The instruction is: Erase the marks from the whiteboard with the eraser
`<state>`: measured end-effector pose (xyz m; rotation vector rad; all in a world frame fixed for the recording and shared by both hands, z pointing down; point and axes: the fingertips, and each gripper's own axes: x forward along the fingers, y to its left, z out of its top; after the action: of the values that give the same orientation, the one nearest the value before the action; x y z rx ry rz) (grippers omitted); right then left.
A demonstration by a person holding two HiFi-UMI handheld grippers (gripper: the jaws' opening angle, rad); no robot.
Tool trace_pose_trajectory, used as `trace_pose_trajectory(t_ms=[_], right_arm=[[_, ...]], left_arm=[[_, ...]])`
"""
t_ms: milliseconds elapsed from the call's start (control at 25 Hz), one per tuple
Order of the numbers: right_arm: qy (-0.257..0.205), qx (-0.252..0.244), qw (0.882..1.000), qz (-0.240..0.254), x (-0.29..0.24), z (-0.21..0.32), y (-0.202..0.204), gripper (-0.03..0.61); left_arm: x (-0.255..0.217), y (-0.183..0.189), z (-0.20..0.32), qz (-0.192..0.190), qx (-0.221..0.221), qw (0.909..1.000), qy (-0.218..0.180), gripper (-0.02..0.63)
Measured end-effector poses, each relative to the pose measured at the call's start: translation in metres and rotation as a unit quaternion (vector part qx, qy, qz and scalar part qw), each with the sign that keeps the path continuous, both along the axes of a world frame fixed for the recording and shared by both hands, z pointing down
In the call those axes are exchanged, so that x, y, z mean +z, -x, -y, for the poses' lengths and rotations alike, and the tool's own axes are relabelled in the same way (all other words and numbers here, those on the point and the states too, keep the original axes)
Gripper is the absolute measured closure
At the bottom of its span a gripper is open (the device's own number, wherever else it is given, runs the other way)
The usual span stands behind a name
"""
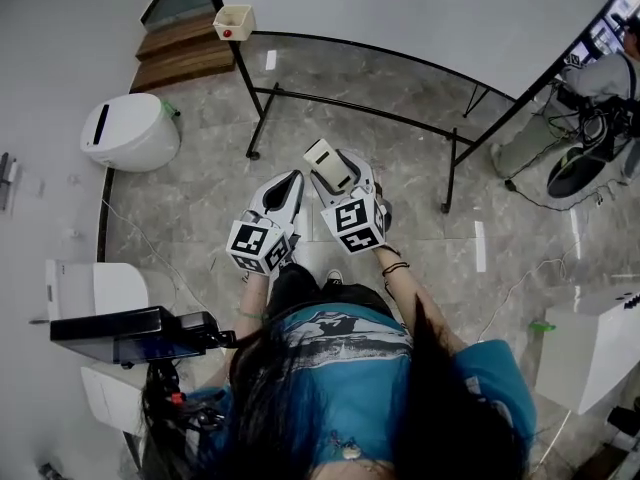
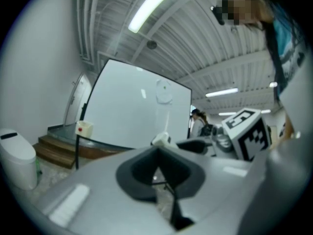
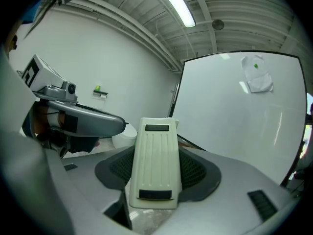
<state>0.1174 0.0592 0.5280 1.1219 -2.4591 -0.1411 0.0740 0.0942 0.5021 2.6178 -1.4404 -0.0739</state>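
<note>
Status: the cream, ribbed plastic eraser (image 3: 152, 160) is grasped between the jaws of the right gripper (image 1: 338, 171), its long body projecting forward past the dark pads. The left gripper (image 2: 157, 168) is clenched on nothing, the pads meeting along one seam. Both grippers are held side by side, low in front of the person and well apart from the large white whiteboard on a black tube stand (image 1: 400, 8).

Marks: one faint outline with a small green spot (image 3: 256, 77) is seen high on the board. Whether it is drawn or stuck on cannot be told.

Task judged not yet begun: no contact with the board.

Risks noted:
- Only the eraser's ribbed back is seen; the wiping face is not. If the wrist is not turned enough, a plastic edge could be dragged over the board and nothing wiped.
- The hold is taken near one end. Under pressure against the board the eraser could be levered round or pushed out of the jaws.
- The board is carried on a light stand. It could be rocked or pushed back by a hard press, and contact lost.
- The outline sits high, so part of it could be missed at full reach.
- The idle left gripper is just beside the right and could be struck during the sweep.
</note>
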Motion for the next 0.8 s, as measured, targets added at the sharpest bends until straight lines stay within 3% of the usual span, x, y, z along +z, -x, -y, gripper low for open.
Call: trace_pose_trajectory(t_ms=[400,800], right_arm=[[0.009,0.001,1.0,0.007,0.0,-0.032,0.016,0.314],[0.021,0.03,0.999,0.016,-0.003,-0.064,0.061,0.314]], left_arm=[[-0.004,0.01,-0.029,0.005,0.003,1.0,-0.005,0.611],[-0.007,0.056,-0.066,0.004,0.018,0.9998,-0.004,0.611]])
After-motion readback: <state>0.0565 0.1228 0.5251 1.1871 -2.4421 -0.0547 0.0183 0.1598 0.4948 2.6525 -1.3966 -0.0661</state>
